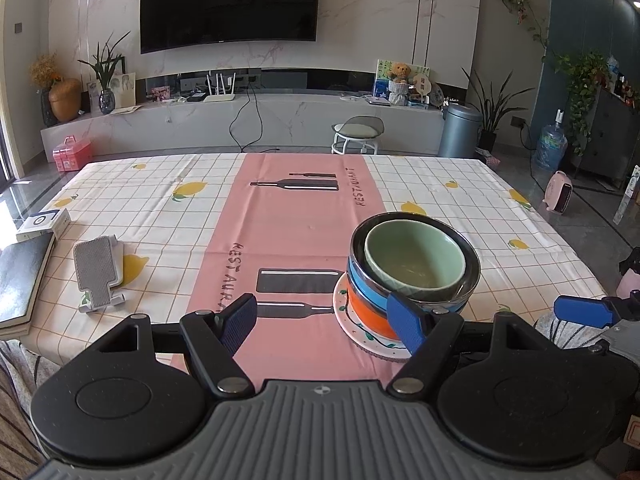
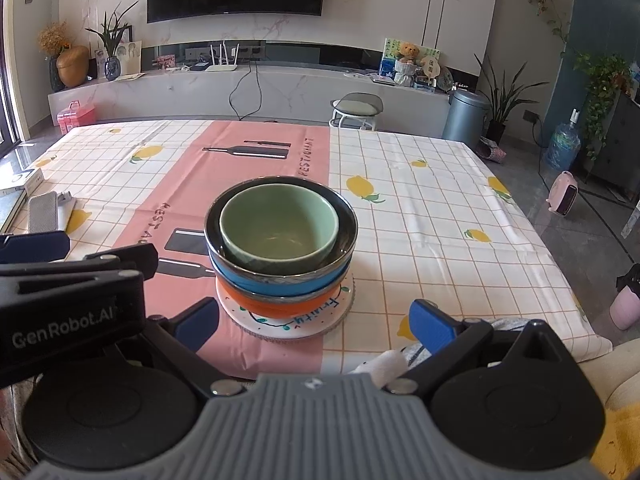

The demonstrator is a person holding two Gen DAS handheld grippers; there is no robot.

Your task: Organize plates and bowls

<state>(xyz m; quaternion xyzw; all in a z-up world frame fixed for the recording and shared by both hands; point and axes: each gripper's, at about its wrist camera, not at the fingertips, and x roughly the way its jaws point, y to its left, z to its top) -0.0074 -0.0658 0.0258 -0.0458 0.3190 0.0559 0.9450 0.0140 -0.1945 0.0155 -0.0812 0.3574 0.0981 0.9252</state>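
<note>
Directly ahead of the right gripper (image 2: 316, 322), a finished-looking stack is being shown on the tablecloth (image 2: 420, 216): a green bowl (image 2: 279, 226) is being cradled inside a blue bowl (image 2: 276, 276), which is being carried by an orange bowl (image 2: 276, 306), all seated on a white patterned plate (image 2: 294, 326). From the left gripper (image 1: 324, 322), the same stack is being seen ahead and to its right, with that tool's right finger passing in front of the blue bowl; whether contact is being made cannot be told. Both tools are being held with their jaws spread wide and nothing between them. The nesting step is being judged complete or nearly so, since no loose plates or bowls are being seen elsewhere on the cloth. If anything more is being called for, it is probably a small squaring of the stack, or a withdrawal without nudging it.
</note>
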